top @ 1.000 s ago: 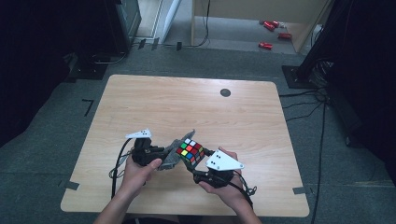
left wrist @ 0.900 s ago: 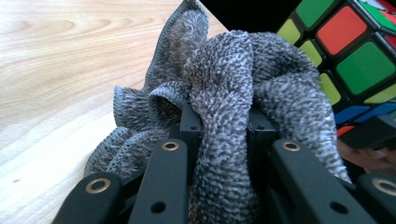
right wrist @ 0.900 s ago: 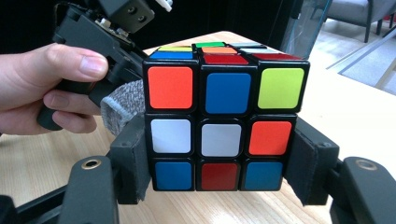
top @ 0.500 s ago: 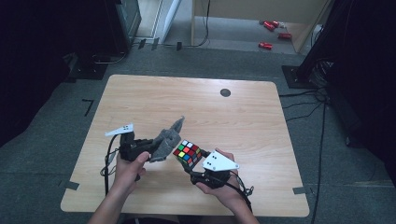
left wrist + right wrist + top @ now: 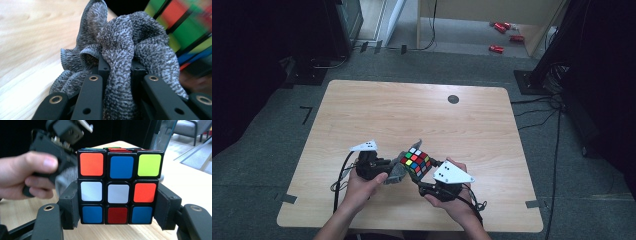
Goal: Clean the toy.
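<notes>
Cube (image 5: pixel 415 163) held corner-up; no long axis

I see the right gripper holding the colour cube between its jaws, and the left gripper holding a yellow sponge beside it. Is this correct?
Not quite. The left gripper holds no yellow sponge: its jaws are shut on a grey knitted cloth, as the left gripper view shows. The rest is right: the right gripper holds the colour cube between its jaws, and the cloth is beside the cube.

I see the black-framed plastic puzzle cube with multicoloured stickers (image 5: pixel 416 163) raised off the table, the bunched grey knitted cloth (image 5: pixel 398 171) against its left side
</notes>
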`<action>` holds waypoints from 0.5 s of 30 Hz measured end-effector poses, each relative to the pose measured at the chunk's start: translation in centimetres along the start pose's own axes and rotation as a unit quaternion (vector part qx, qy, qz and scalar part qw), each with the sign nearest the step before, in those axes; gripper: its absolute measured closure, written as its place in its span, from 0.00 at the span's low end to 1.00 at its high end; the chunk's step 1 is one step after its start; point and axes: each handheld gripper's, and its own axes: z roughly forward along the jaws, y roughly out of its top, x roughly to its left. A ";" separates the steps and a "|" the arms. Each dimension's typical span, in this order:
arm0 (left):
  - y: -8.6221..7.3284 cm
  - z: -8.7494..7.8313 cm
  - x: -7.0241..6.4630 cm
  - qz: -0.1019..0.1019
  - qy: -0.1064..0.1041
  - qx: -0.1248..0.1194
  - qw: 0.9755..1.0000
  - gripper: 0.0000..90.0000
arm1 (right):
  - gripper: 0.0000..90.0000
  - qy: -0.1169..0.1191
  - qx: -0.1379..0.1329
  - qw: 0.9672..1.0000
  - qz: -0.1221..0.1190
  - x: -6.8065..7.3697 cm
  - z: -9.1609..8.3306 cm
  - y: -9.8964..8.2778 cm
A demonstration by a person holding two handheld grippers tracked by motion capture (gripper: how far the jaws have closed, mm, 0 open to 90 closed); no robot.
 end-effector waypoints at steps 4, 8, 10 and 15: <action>0.1 -0.2 0.3 -0.004 0.015 0.000 1.000 0.85 | 0.38 -0.009 -0.008 1.000 0.005 -0.3 -0.3 0.1; 0.5 -2.6 0.8 -0.024 0.027 -0.072 0.997 0.85 | 0.38 -0.007 -0.001 1.000 0.004 -0.3 0.0 -0.1; 0.7 -4.0 1.0 -0.036 0.017 -0.128 0.991 0.85 | 0.38 -0.006 0.009 1.000 -0.003 0.0 0.3 -0.4; 0.7 -3.4 0.3 -0.020 -0.030 -0.125 0.992 0.85 | 0.38 0.007 0.015 1.000 -0.007 0.7 1.1 -0.7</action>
